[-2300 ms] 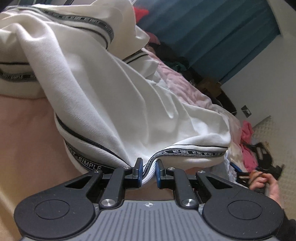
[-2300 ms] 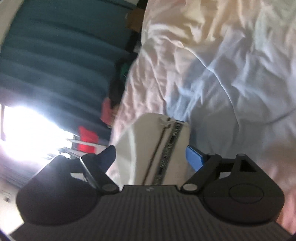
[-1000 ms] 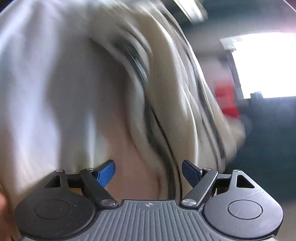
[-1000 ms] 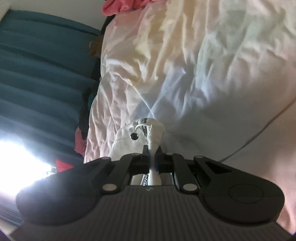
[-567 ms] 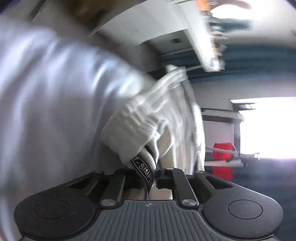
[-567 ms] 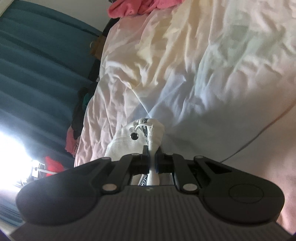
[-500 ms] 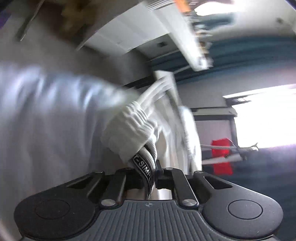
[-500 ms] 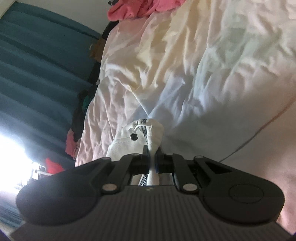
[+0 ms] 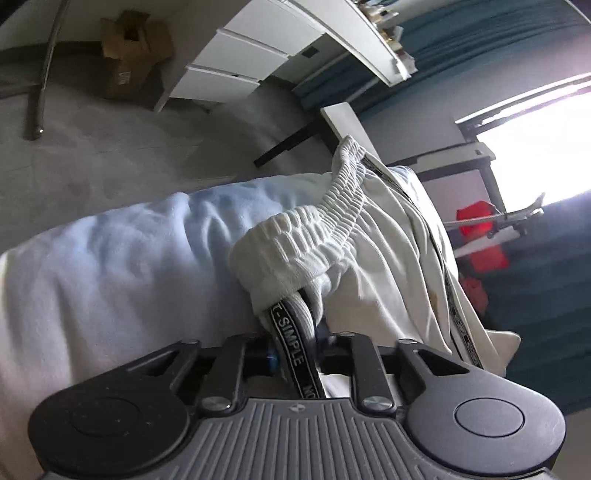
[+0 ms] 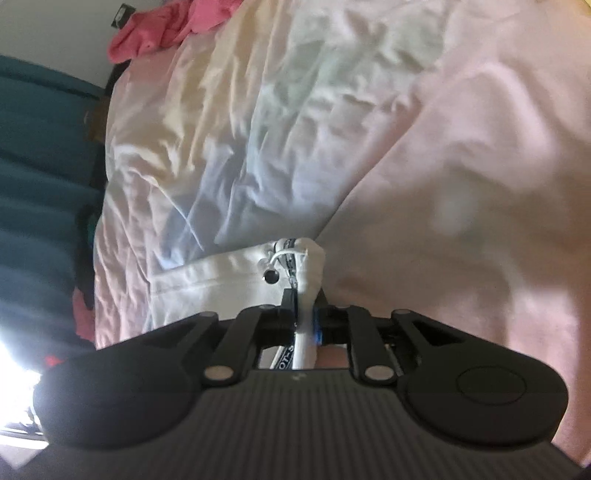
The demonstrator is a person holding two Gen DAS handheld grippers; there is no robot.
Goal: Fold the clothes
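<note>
White trousers (image 9: pixel 388 251) with a ribbed elastic waistband (image 9: pixel 325 229) and a black "NOT-SIMPLE" side stripe hang between my two grippers. My left gripper (image 9: pixel 299 347) is shut on the waistband end where the stripe runs. In the right wrist view my right gripper (image 10: pixel 304 314) is shut on another white corner of the trousers (image 10: pixel 221 288), near a drawstring eyelet, just above the bed. The cloth between the two grips is partly hidden by the gripper bodies.
A pale pink and white crumpled bedsheet (image 10: pixel 332 129) covers the bed, with a pink garment (image 10: pixel 162 26) at its far end. A pale blanket (image 9: pixel 110 258) lies under the left gripper. A white drawer unit (image 9: pixel 240 55), a cardboard box (image 9: pixel 129 48) and teal curtains (image 9: pixel 546 314) stand beyond.
My left gripper let go of the hem, swung round, and shut on the waistband end. My right gripper shut on a trouser corner and has moved closer to the bed.
</note>
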